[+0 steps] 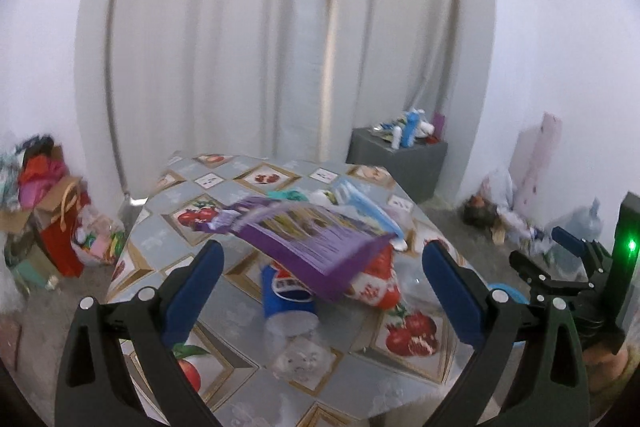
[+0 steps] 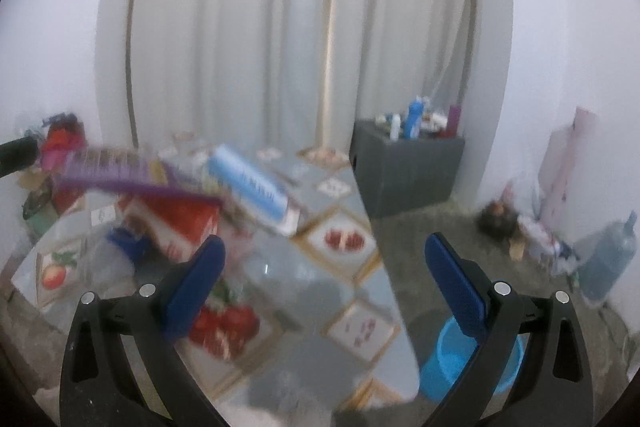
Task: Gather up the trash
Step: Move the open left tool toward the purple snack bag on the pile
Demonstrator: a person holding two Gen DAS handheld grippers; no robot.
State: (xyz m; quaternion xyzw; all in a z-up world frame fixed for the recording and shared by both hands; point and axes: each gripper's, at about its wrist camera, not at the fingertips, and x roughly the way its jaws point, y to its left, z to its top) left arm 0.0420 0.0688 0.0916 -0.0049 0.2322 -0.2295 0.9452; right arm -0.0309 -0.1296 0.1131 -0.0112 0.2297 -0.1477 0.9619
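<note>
A pile of trash lies on the table (image 1: 224,311) with the fruit-pattern cloth. A purple carton (image 1: 312,239) tops the pile, over a red and white packet (image 1: 376,279), a blue can (image 1: 286,291), a clear plastic bottle (image 1: 292,339) and a light blue wrapper (image 1: 364,203). My left gripper (image 1: 322,287) is open and empty, just in front of the pile. My right gripper (image 2: 324,283) is open and empty above the table's right edge; it also shows in the left wrist view (image 1: 560,259). The purple carton (image 2: 120,175) and a blue and white box (image 2: 256,187) appear blurred in the right wrist view.
A blue bucket (image 2: 472,363) stands on the floor to the right of the table. A grey cabinet (image 2: 408,167) with bottles stands at the back. Bags and boxes (image 1: 52,211) are heaped at the left wall. A large water jug (image 2: 608,259) and clutter lie at the right wall.
</note>
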